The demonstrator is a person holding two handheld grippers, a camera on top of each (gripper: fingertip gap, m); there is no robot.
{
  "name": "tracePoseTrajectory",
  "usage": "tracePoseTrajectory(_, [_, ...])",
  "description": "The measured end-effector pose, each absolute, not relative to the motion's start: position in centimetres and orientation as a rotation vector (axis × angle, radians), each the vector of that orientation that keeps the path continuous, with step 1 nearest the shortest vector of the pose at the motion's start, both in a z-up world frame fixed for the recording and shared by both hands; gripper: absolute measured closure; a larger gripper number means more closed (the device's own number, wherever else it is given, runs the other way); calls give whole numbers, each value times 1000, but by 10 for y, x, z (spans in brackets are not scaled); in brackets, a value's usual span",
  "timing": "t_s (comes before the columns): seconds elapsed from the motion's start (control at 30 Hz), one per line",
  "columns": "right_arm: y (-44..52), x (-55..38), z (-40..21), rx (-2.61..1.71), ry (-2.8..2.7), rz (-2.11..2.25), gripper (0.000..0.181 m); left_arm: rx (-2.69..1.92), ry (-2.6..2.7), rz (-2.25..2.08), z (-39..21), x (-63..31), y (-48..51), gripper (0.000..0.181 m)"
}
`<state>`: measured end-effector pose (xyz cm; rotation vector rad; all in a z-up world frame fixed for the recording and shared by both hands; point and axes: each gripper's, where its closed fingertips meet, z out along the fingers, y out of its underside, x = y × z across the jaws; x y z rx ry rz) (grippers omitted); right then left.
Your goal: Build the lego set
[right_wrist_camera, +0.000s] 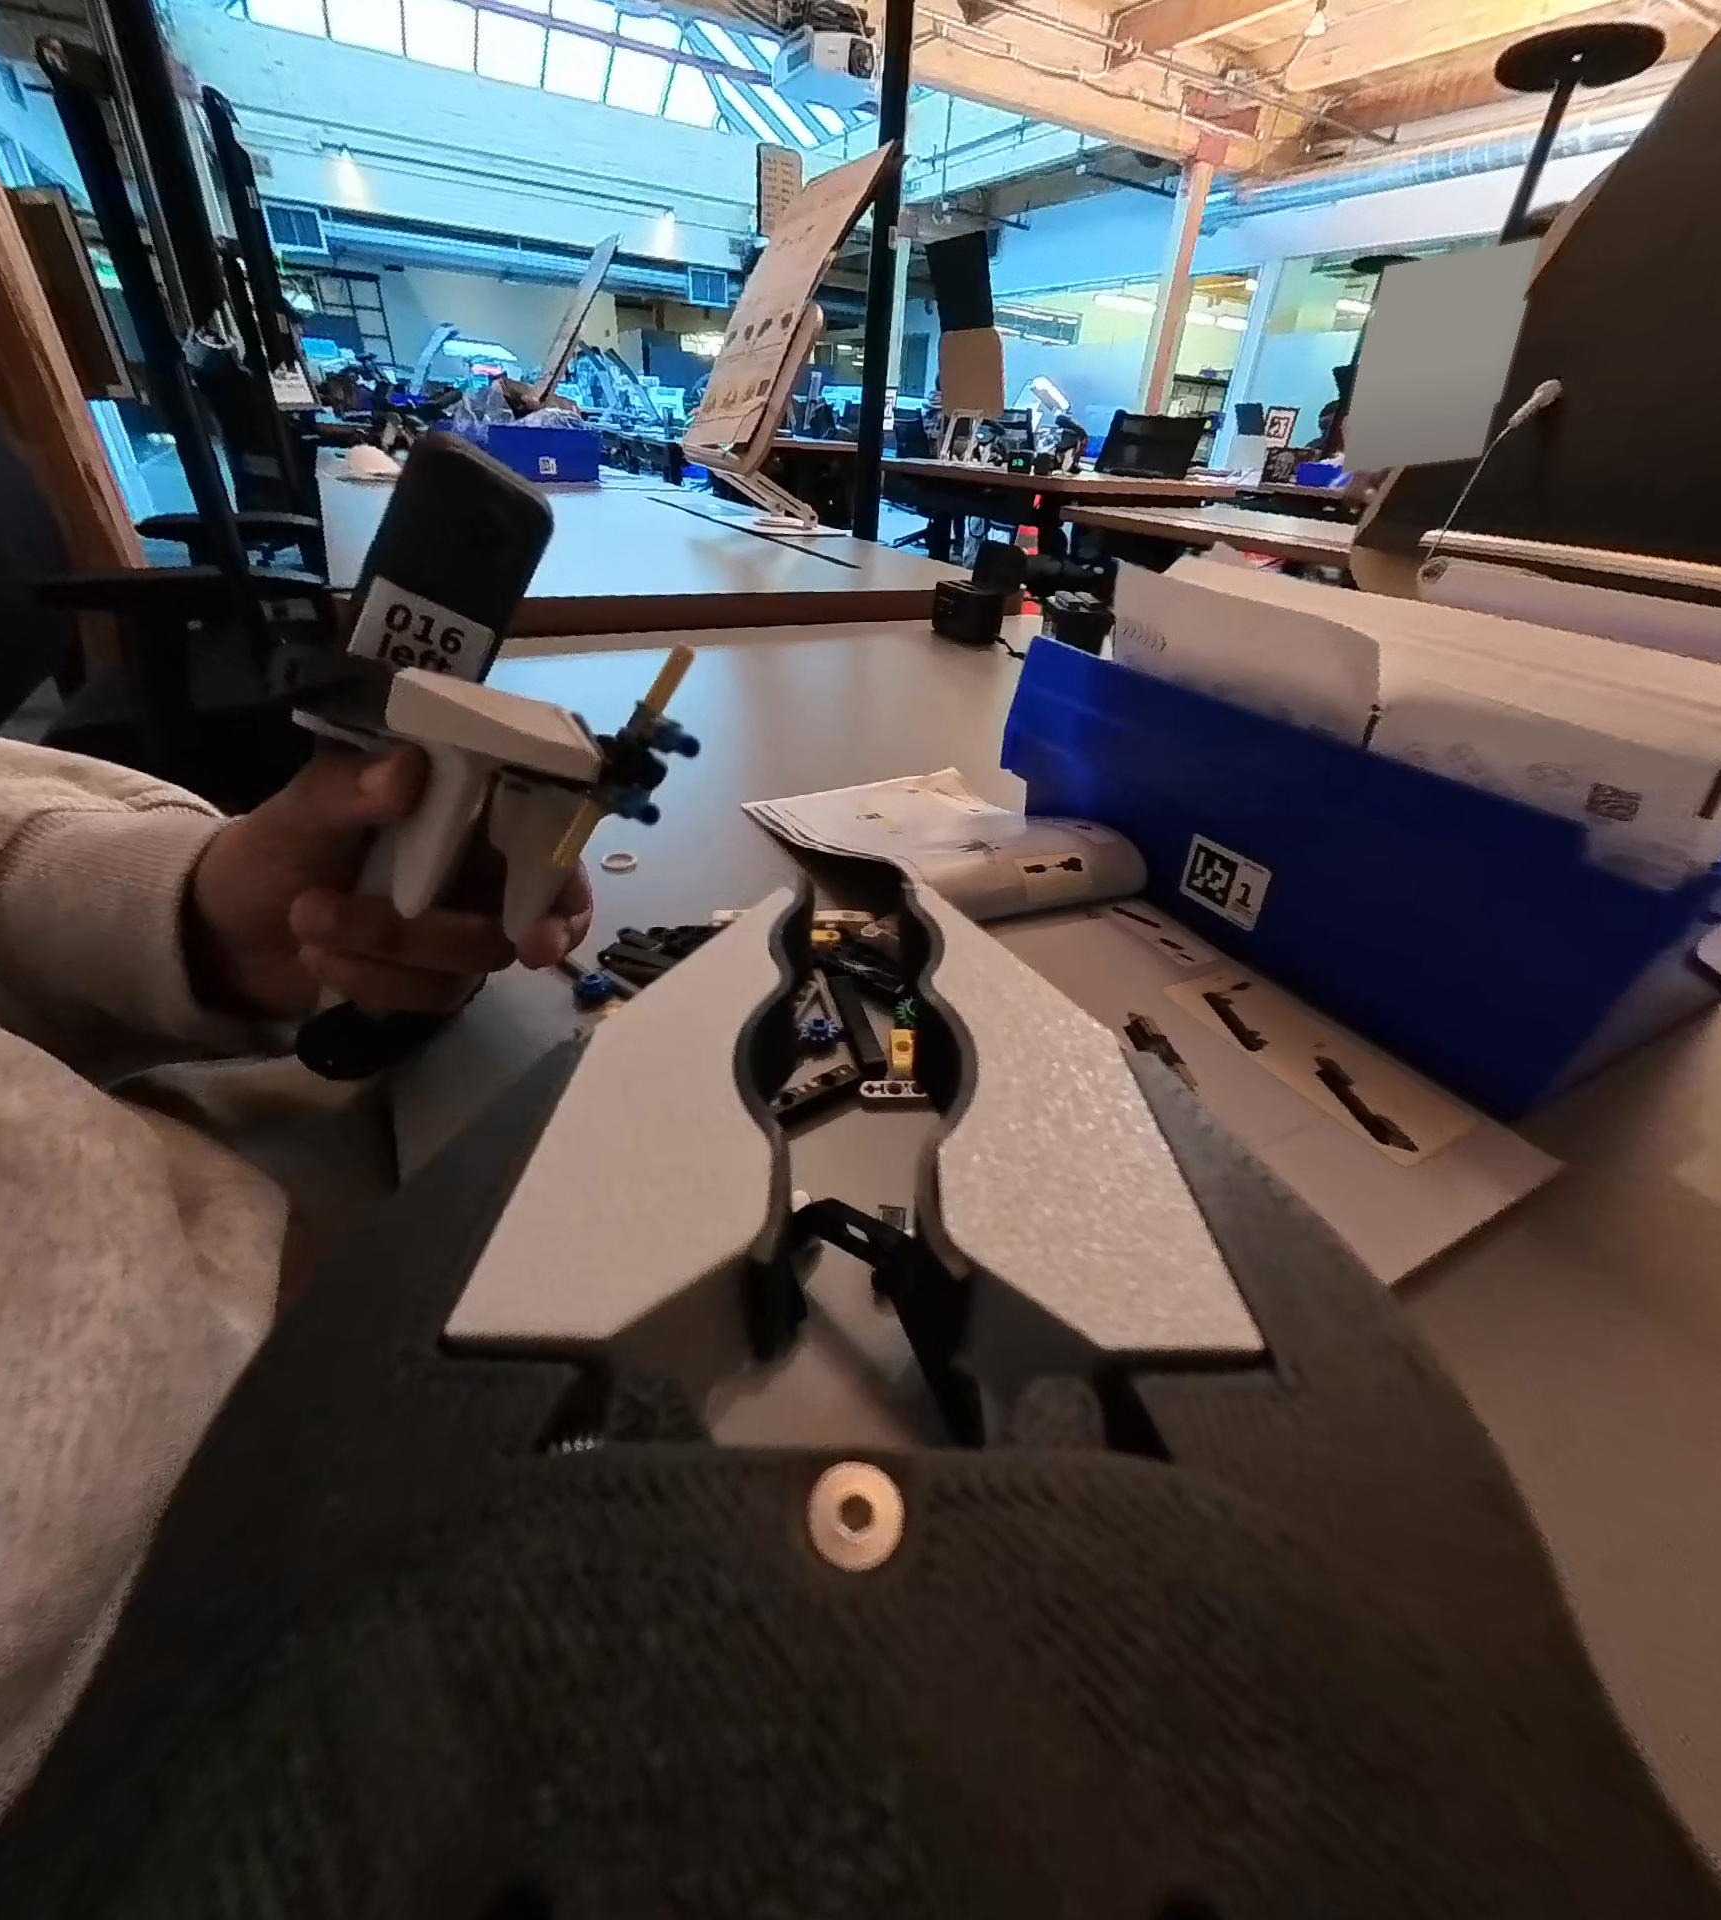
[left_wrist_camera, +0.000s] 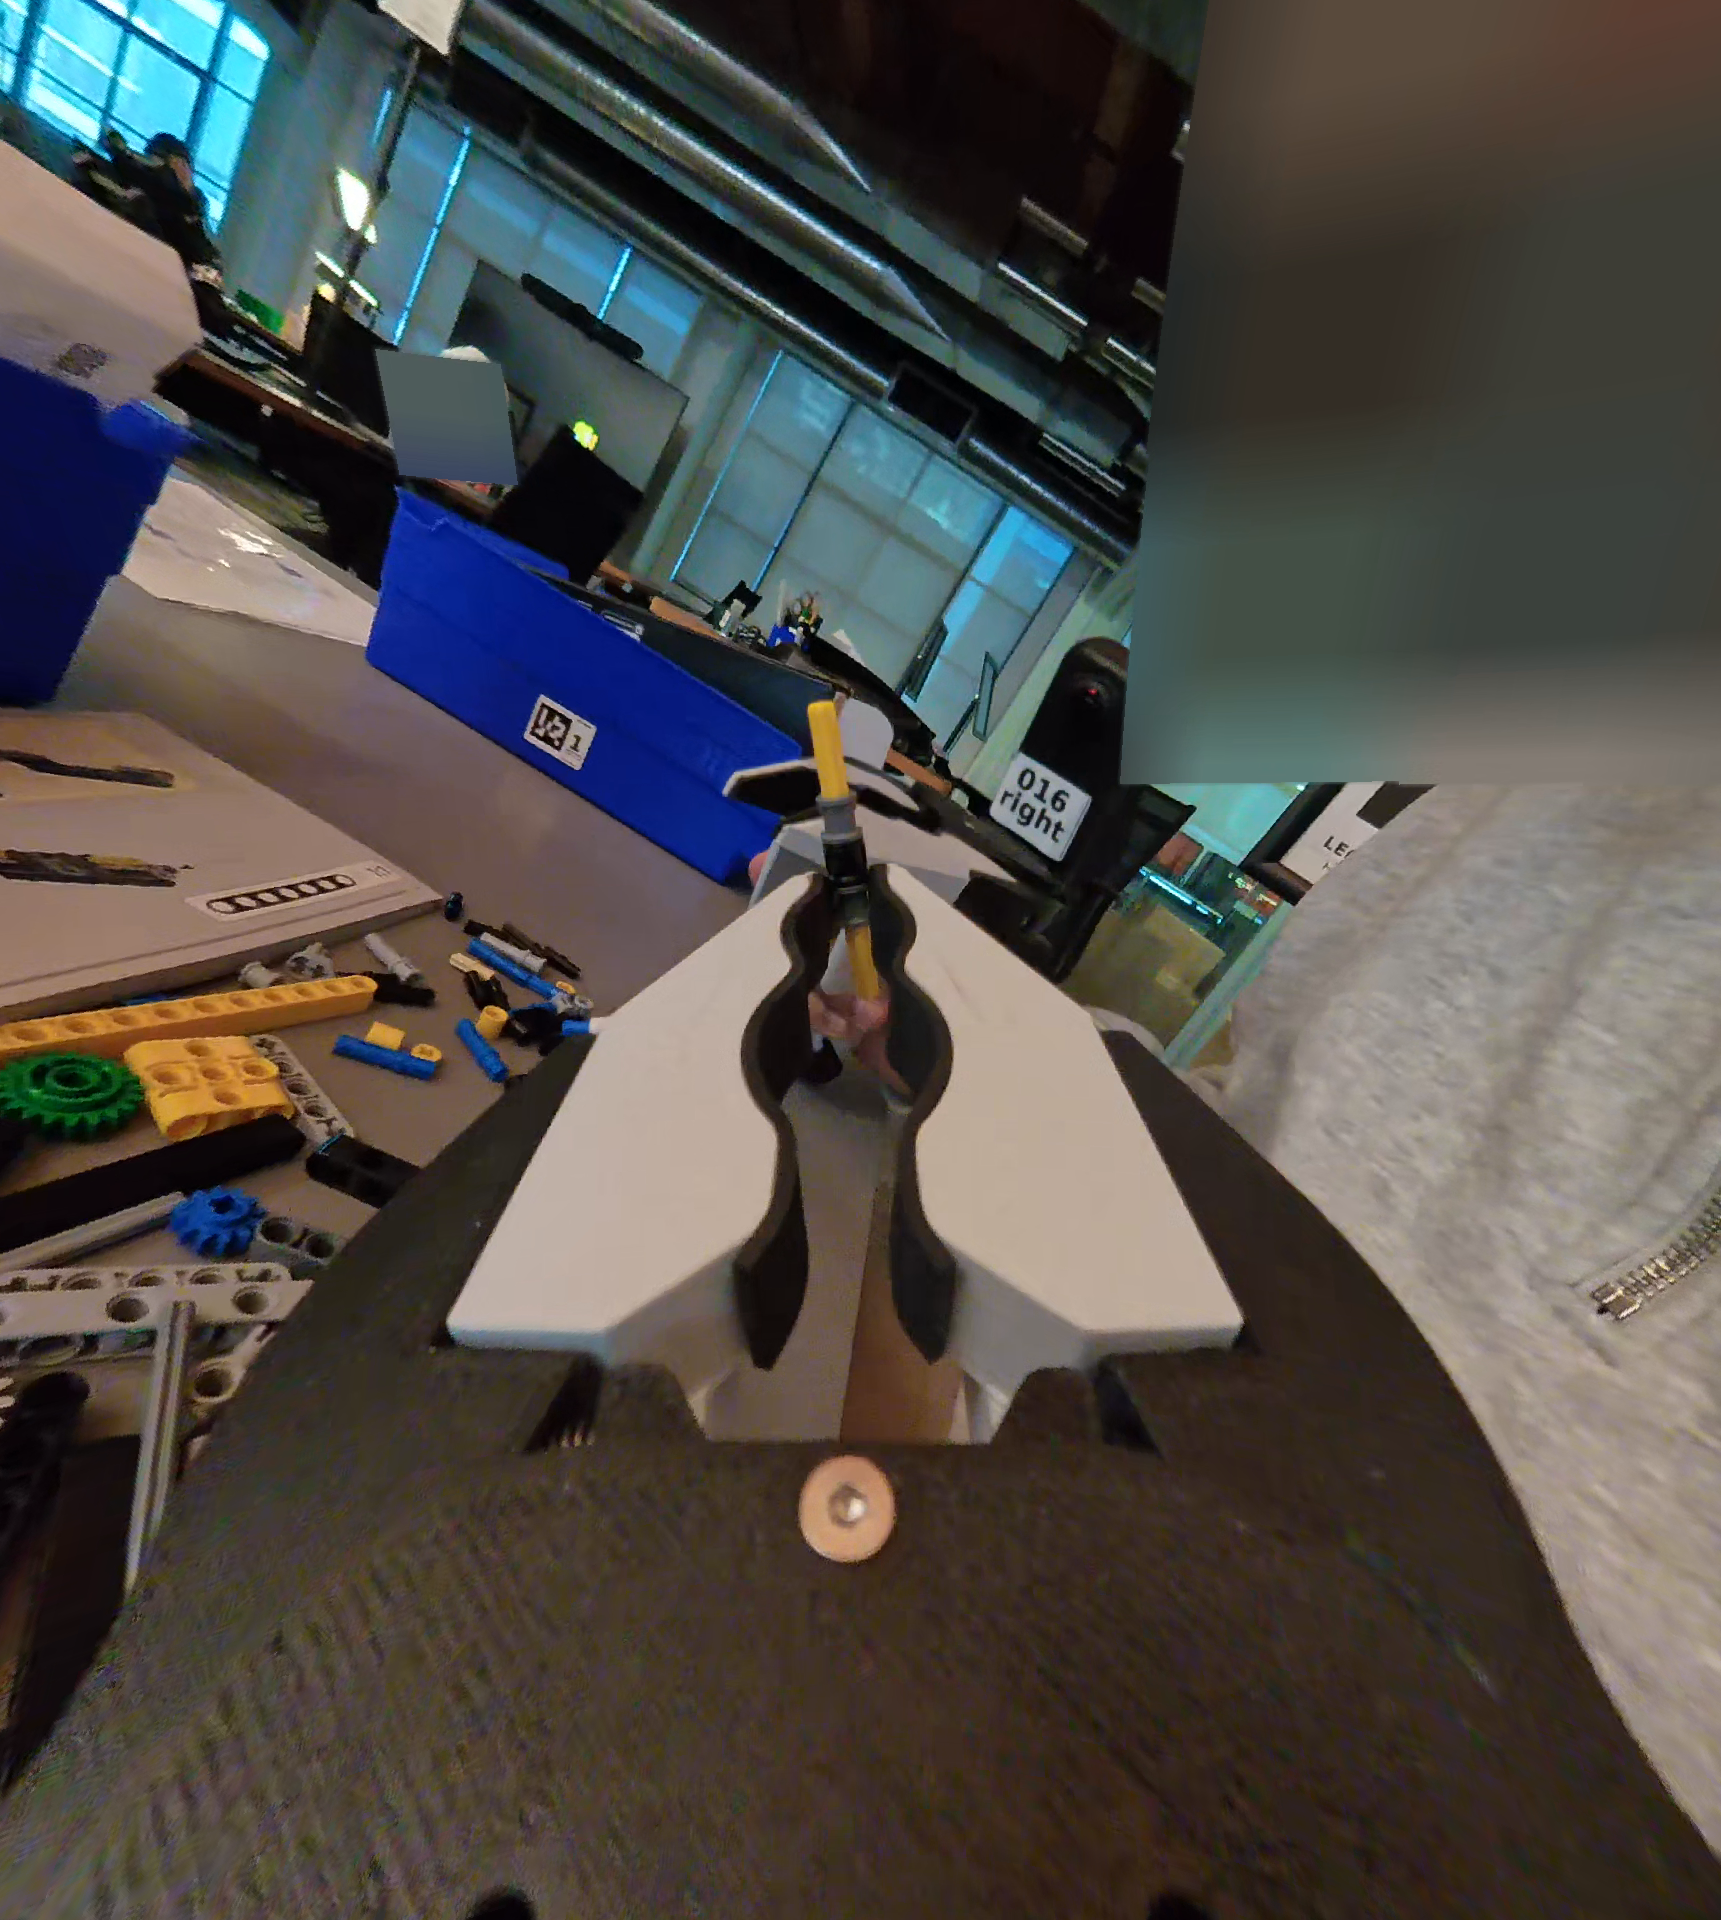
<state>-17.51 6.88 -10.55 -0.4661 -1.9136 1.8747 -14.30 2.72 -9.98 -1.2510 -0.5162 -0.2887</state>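
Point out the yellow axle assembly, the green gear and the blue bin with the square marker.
yellow axle assembly (left_wrist_camera: 824, 750): left wrist view, upper end of the yellow rod.
green gear (left_wrist_camera: 64, 1092): left wrist view, hub of the gear.
blue bin (right_wrist_camera: 1407, 914): right wrist view, front wall beside the marker.

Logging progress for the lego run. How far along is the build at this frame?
Early stage. Done: a small sub-assembly, a yellow axle carrying a grey bush and a black connector with blue pins. In hand: the left gripper is shut on it, held up off the table; the right gripper looks nearly closed and empty above the parts. Left: most pieces lie loose, including the green gear, yellow beam and grey beams, beside the instruction booklet.
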Motion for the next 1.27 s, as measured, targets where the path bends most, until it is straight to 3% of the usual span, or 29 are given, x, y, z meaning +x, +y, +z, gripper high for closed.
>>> tracePoseTrajectory(0.5, [61,-174,-111,-447,-1933,1870,168,-1277,-533,-307,-104,-143,29,175])
tracePoseTrajectory(0.73, [60,-146,-78,-242,-1774,2054,176,-1293,-603,-353,-113,-151,30,175])
tracePoseTrajectory(1.07, [41,-150,-92,-505,-1944,2205,148,-1322,-597,-327,-115,-149,32,175])
tracePoseTrajectory(1.27, [41,-154,-96,-617,-1966,2274,144,-1350,-566,-311,-114,-144,35,175])
